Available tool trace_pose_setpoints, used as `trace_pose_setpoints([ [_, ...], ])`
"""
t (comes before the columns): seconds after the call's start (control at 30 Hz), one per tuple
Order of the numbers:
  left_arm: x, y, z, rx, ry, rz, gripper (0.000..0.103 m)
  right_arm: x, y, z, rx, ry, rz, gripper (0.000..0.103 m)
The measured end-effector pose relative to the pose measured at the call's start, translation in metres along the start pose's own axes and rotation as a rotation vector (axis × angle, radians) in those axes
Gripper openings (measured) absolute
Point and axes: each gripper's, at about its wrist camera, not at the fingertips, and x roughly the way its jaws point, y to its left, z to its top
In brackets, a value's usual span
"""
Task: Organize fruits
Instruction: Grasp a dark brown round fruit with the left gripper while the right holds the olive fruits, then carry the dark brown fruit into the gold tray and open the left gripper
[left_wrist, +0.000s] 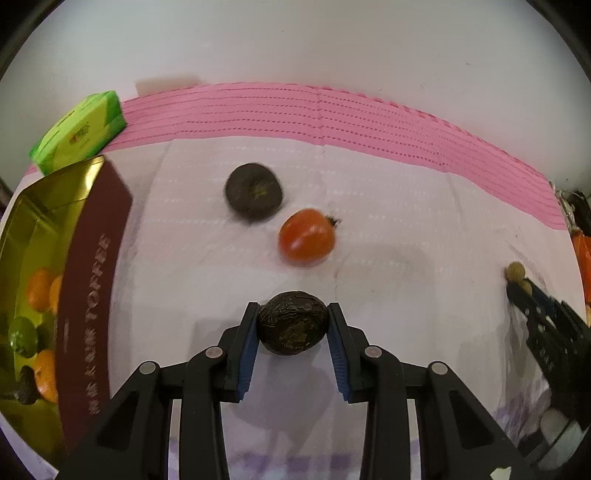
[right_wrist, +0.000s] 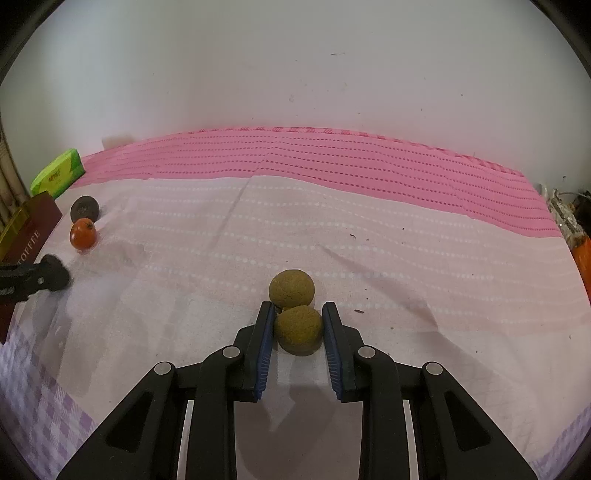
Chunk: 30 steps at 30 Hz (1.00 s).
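Note:
In the left wrist view my left gripper (left_wrist: 293, 307) is shut on a dark wrinkled fruit (left_wrist: 293, 328) that rests on the pale cloth, with a blue pad against each side. Beyond it lie a red-orange tomato-like fruit (left_wrist: 306, 236) and a dark round fruit (left_wrist: 254, 192). My right gripper (right_wrist: 298, 306) is shut on a tan round fruit (right_wrist: 299, 330). A second tan fruit (right_wrist: 291, 288) touches it just ahead. The right gripper (left_wrist: 517, 284) also shows at the right edge of the left wrist view.
An open gold tin with a maroon side (left_wrist: 92, 295) stands at the left and holds oranges, a green fruit and a dark fruit. A green carton (left_wrist: 79, 131) sits behind it. A pink cloth band (right_wrist: 314, 162) runs along the white wall. Orange items (right_wrist: 583, 254) lie at the right edge.

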Motion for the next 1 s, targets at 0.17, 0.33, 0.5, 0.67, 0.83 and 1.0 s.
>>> trace_pose_setpoints([
  [0.17, -0.016, 0.009, -0.013, 0.005, -0.004, 0.005, 0.032, 0.001, 0.000, 0.001, -0.003, 0.000, -0.001, 0.028],
  [0.33, -0.033, 0.014, -0.022, 0.022, -0.031, 0.032, 0.032, 0.002, 0.001, 0.001, -0.008, 0.000, -0.004, 0.028],
  [0.5, -0.051, 0.022, -0.028, 0.029, -0.047, 0.052, 0.032, 0.002, 0.000, 0.000, -0.009, 0.000, -0.005, 0.028],
  [0.67, -0.067, 0.032, -0.030, 0.031, -0.071, 0.081, 0.032, 0.003, 0.000, 0.001, -0.012, 0.000, -0.005, 0.028],
  [0.83, -0.083, 0.050, -0.029, 0.002, -0.094, 0.094, 0.032, 0.003, 0.000, 0.000, -0.013, 0.000, -0.006, 0.028],
  [1.0, -0.092, 0.075, -0.026, -0.035, -0.113, 0.126, 0.032, 0.004, 0.000, 0.001, -0.014, 0.000, -0.006, 0.028],
])
